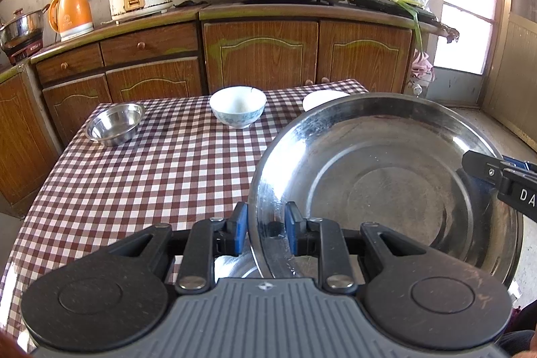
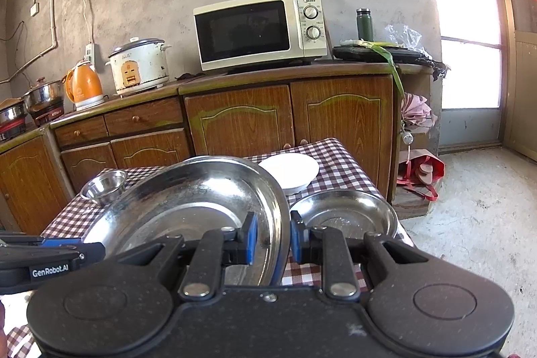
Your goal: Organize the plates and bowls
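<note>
2 grippers pinch 1 large steel plate (image 1: 386, 170) by opposite rim edges, tilted above the checkered table (image 1: 134, 190); left gripper (image 1: 265, 228) and right gripper (image 2: 273, 237) both clamp its rim; smaller steel plate (image 2: 345, 213), white bowl (image 1: 237, 105), small steel bowl (image 1: 114, 123) rest apart

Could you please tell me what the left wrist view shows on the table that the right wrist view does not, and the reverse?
Only the left wrist view shows the white patterned bowl. Only the right wrist view shows the smaller steel plate beside the big one. Both show the large steel plate, gripped at its rim by the left gripper and the right gripper, plus the small steel bowl and white plate.
</note>
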